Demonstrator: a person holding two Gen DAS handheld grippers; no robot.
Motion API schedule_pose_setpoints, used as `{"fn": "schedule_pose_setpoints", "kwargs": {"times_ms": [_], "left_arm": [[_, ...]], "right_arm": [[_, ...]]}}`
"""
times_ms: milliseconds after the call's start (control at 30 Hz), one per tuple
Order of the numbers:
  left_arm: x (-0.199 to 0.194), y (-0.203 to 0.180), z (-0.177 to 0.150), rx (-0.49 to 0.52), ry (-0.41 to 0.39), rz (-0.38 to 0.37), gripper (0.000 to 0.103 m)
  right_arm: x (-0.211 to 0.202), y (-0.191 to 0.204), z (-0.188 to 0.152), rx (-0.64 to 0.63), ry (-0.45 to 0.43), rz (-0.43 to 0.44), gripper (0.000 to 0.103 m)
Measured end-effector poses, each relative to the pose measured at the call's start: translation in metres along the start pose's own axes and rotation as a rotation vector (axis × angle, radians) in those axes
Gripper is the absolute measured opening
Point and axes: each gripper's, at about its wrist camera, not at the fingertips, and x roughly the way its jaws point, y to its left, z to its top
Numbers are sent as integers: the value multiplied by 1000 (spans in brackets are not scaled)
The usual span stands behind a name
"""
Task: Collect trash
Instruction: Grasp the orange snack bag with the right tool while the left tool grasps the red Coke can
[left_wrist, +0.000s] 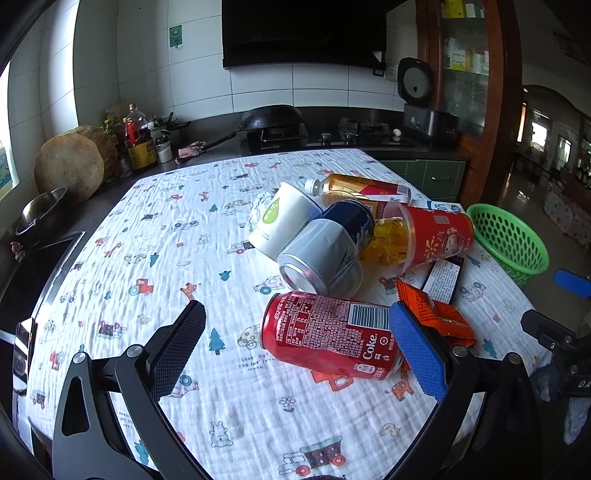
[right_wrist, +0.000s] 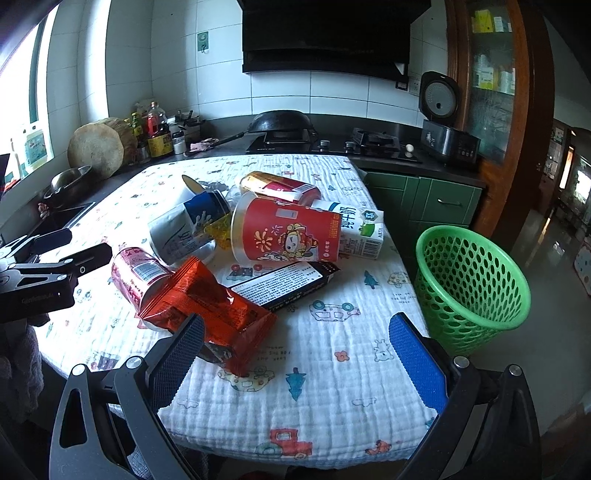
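A table (right_wrist: 332, 387) draped in a white cloth printed with little cars and trees fills the middle of the kitchen, and a green mesh basket (right_wrist: 476, 284) stands on the floor just beside its right edge, upright.

The trash lies heaped on the far half of the cloth. A red paper cup (right_wrist: 291, 232) rests on its side, with a milk carton (right_wrist: 364, 230) touching it behind and a tea bottle (left_wrist: 354, 186) lying beyond. A silver-and-blue can (left_wrist: 325, 254) tips over against a white cup (left_wrist: 280, 218). A red Coke can (left_wrist: 328, 332) lies on its side nearest the front, an orange snack bag (right_wrist: 210, 310) leaning partly on it, and a flat black wrapper (right_wrist: 284, 284) sits between the bag and the red cup.

The left gripper (left_wrist: 295, 350) hovers low with its jaws spread wide, the blue finger just at the Coke can's end, the black one well clear. The right gripper (right_wrist: 295, 350) is likewise spread wide above bare cloth, its black finger close by the orange bag's corner, holding nothing.
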Motion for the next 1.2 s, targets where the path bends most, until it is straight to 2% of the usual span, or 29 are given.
{"fn": "schedule_pose_setpoints", "kwargs": {"times_ms": [467, 733, 867, 1200], "left_arm": [[11, 20, 10, -38, 24, 33, 97], [15, 40, 12, -72, 54, 42, 97], [19, 47, 9, -106, 82, 19, 97], [25, 47, 7, -117, 130, 7, 97]], "right_arm": [[17, 21, 14, -200, 71, 254, 97], [42, 45, 16, -384, 144, 392, 96], [61, 57, 16, -481, 180, 420, 96], [113, 65, 19, -585, 277, 493, 95]]}}
